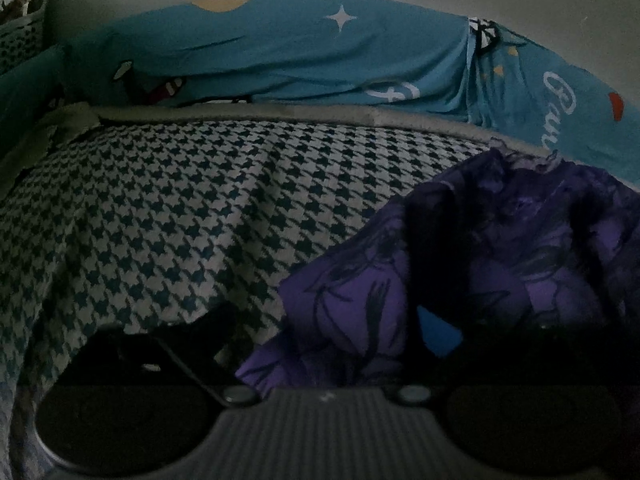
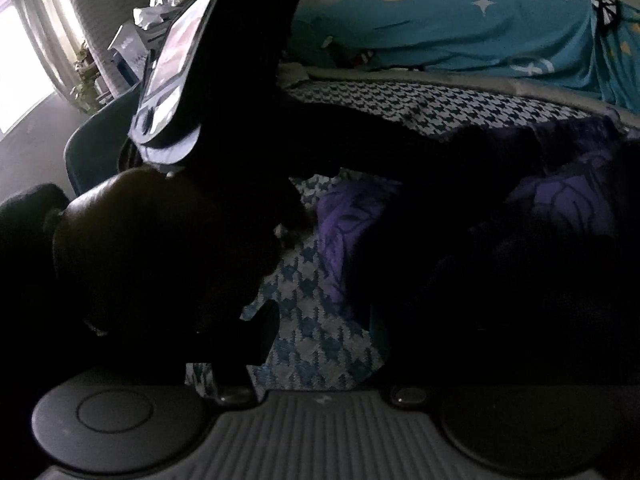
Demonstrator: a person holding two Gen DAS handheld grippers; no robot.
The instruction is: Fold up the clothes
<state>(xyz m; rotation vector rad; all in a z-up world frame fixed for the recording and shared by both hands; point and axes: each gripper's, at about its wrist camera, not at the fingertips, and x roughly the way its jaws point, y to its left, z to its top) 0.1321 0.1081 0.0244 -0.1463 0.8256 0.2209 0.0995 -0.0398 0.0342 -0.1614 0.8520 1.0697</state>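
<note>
Houndstooth bed cover (image 1: 168, 216) lies ahead of both jaws; teal printed sheet (image 1: 304, 56) beyond. Left jaws released beside purple garment (image 1: 500, 256); right jaws' state indiscernible, too dark.

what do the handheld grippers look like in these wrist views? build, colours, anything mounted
Both wrist views show a grey ribbed centre plate flanked by two dark round discs. The left gripper has black fingers with a thin cable beside one. Seen from the right gripper, it is a black body carrying a glossy phone-like screen.

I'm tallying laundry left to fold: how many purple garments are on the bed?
1. A crumpled purple leaf-print garment lies on the houndstooth bedspread, in front of the blue star-print bedding. Dark shadow may hide more.
</note>
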